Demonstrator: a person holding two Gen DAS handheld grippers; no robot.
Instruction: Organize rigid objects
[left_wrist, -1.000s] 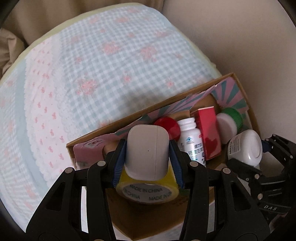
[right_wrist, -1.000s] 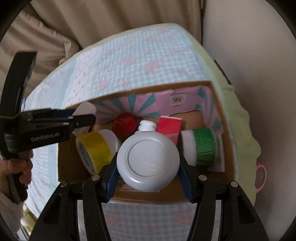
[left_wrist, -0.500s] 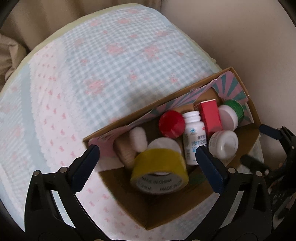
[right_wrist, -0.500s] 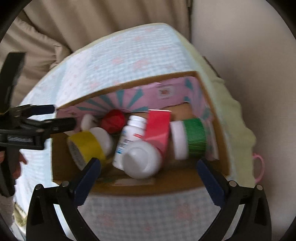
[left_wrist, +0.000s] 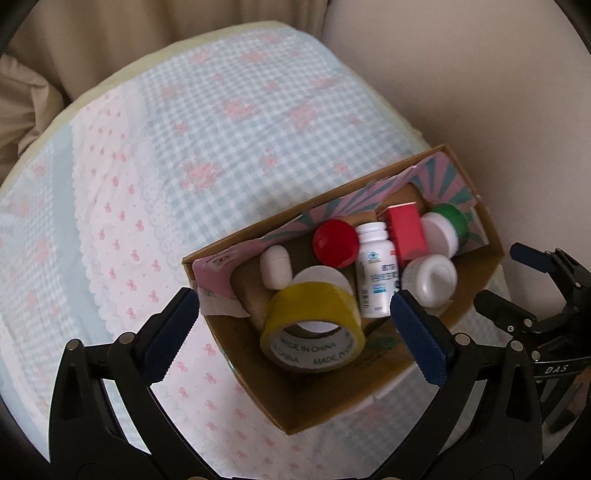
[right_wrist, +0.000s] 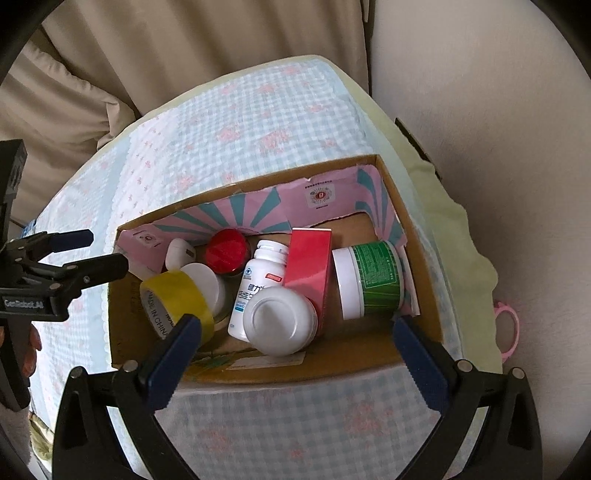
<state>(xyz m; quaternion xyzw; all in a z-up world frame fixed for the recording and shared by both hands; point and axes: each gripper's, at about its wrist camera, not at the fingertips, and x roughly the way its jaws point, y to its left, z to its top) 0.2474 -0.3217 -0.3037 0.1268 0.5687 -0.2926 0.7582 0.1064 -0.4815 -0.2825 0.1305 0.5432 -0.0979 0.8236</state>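
Your left gripper (left_wrist: 295, 328) and right gripper (right_wrist: 297, 347) hang over the cardboard box (right_wrist: 413, 236) on the checked tabletop (left_wrist: 229, 122), both jaws spread wide and empty. Inside the box: yellow tape roll (left_wrist: 312, 328) at left, white jar (right_wrist: 280, 320) (lid toward you) near the middle, red carton (right_wrist: 308, 271) behind it.

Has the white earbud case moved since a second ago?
Yes. The white earbud case was clamped in the left claw above the yellow tape roll; now it lies inside the cardboard box, beside the red lid.
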